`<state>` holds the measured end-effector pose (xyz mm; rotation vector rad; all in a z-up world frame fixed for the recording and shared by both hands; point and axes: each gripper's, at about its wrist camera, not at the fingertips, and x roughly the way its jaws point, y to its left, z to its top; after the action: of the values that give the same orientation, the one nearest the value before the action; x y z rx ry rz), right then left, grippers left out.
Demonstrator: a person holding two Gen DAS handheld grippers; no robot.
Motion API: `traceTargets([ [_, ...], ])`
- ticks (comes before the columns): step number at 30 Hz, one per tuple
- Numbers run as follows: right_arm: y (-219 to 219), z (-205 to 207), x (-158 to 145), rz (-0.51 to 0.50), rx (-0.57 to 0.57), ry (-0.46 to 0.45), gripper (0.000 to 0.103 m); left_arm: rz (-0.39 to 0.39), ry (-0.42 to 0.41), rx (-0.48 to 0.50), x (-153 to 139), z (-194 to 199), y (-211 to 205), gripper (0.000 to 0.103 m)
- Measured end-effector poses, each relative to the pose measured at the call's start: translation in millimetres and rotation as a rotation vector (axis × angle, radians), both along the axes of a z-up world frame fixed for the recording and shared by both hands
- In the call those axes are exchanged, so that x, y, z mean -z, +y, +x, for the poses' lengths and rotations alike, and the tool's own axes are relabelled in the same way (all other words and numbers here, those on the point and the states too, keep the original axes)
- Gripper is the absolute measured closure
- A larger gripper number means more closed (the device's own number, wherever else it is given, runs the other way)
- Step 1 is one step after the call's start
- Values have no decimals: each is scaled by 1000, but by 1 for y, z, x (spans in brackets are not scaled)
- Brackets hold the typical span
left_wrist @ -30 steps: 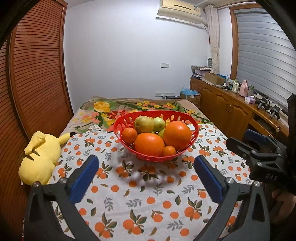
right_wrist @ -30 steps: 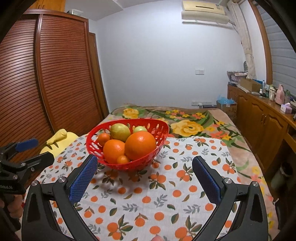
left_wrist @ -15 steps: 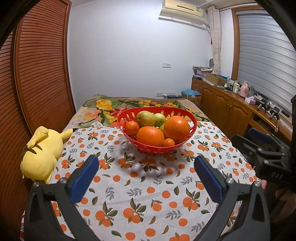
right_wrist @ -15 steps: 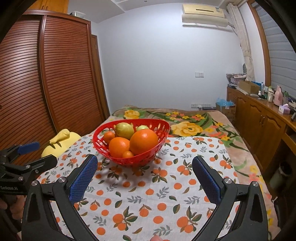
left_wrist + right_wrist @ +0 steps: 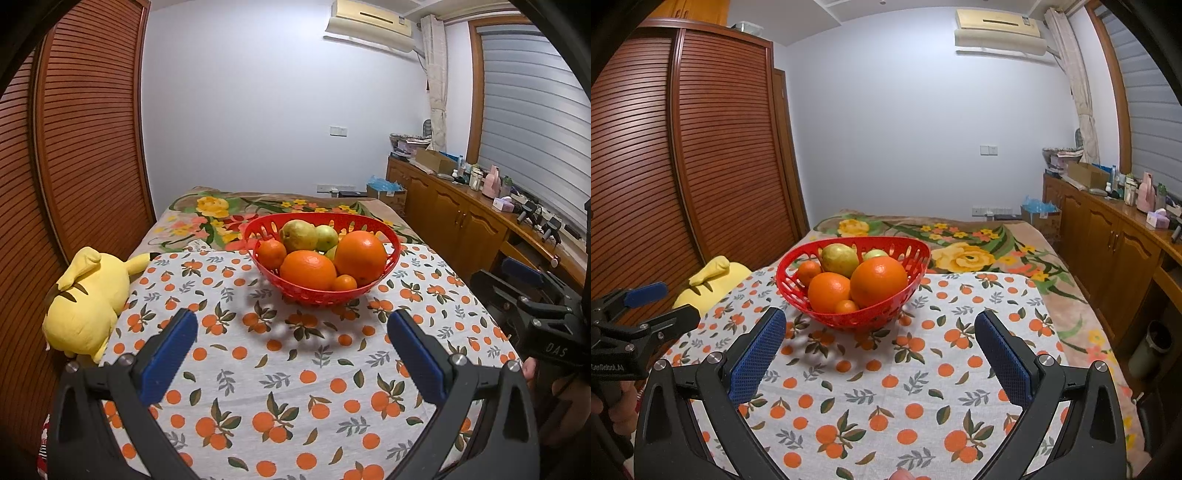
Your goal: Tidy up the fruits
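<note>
All the fruit is seen gathered in the red basket, which is set on the orange-print cloth over the table, toward its far side. 2 big oranges are piled at the front, 1 small mandarin is wedged below them against the near wall, another mandarin is lodged at the left, and a yellow pear with a green fruit is stacked behind. No loose fruit is found on the cloth.

The left claw is held spread wide and empty above the near cloth, well apart from the basket. The right claw is likewise spread and empty, with the basket ahead and slightly to its left. Nothing is touched by either.

The gathering step is judged done, or else no unloading has been started; which is meant cannot be told from the task line. If a fruit is to be taken out, 1 claw must be carried forward over the rim and lowered onto a top fruit, probably a big orange, with the jaws kept wide enough for it. The light basket may need to be steadied by the other claw. A yellow plush is left at the cloth's left edge
</note>
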<state>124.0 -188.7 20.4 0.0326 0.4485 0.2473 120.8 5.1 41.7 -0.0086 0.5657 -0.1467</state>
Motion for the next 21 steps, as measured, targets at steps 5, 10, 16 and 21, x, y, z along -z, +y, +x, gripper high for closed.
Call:
traceTargets([
  [5,0,0,0,-1,0,-1,0,0,-1,0,0,0,0,0],
  [10,0,0,0,0,2,-1,0,-1,-1,1,0,0,1,0],
  [16,0,0,1,-2,2,-2,0,0,-3,4,-1,-1,1,0],
  [21,0,-1,0,-2,3,-3,0,0,-3,6,-2,-1,2,0],
])
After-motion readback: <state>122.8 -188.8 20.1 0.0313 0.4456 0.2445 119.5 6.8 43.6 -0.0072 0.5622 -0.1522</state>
